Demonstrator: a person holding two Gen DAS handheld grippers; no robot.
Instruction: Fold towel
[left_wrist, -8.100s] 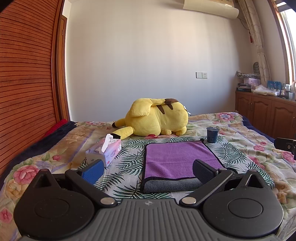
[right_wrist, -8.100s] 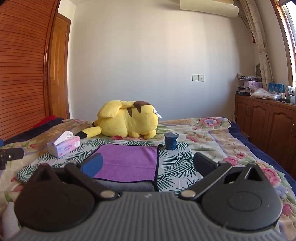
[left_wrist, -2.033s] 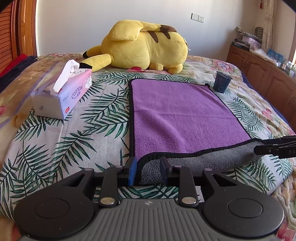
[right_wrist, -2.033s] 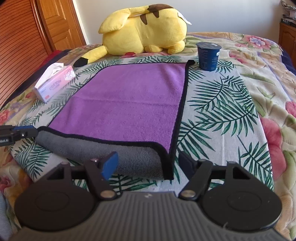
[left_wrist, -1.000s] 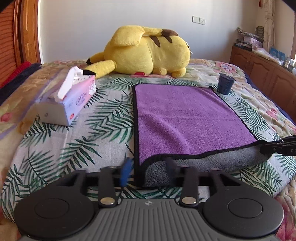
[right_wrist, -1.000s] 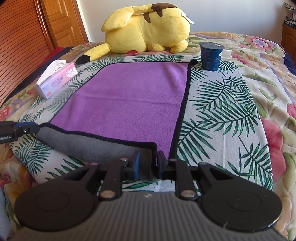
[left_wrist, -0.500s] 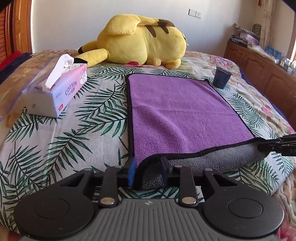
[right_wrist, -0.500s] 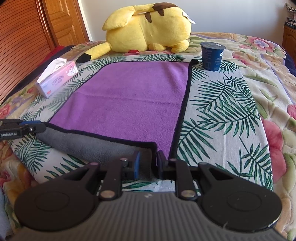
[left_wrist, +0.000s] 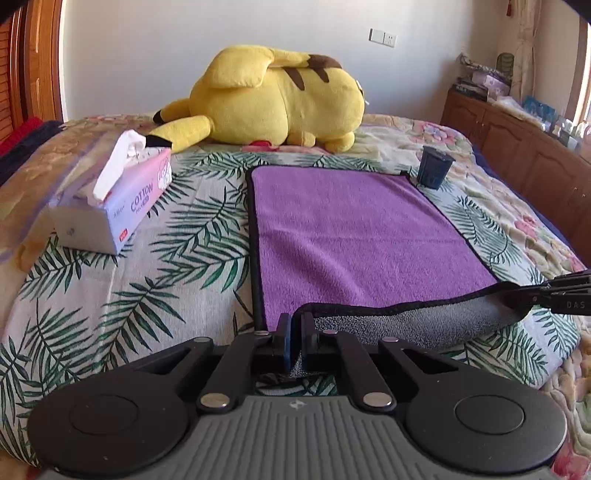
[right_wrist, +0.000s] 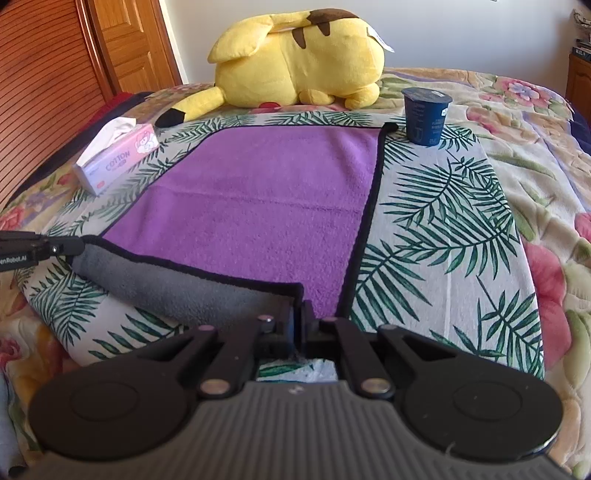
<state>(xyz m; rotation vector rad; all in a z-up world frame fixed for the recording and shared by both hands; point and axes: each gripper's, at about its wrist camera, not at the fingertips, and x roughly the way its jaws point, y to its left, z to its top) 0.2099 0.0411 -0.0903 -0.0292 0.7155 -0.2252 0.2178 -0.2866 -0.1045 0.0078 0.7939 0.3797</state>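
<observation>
A purple towel (left_wrist: 354, 232) with a black hem and grey underside lies flat on the bed; it also shows in the right wrist view (right_wrist: 258, 199). Its near edge is lifted and curls over, grey side out. My left gripper (left_wrist: 295, 332) is shut on the near left corner. My right gripper (right_wrist: 298, 317) is shut on the near right corner. Each gripper shows at the edge of the other's view, the right gripper (left_wrist: 554, 297) in the left wrist view and the left gripper (right_wrist: 40, 249) in the right wrist view.
A yellow plush toy (left_wrist: 273, 99) lies beyond the towel's far edge. A pink tissue box (left_wrist: 114, 206) sits to the left. A dark blue cup (right_wrist: 424, 114) stands at the towel's far right corner. Wooden cabinets (left_wrist: 517, 147) stand to the right.
Both grippers have closed tighter on the near corners and carried the near edge forward over the towel; the grey fold has risen and moved toward the plush toy.
</observation>
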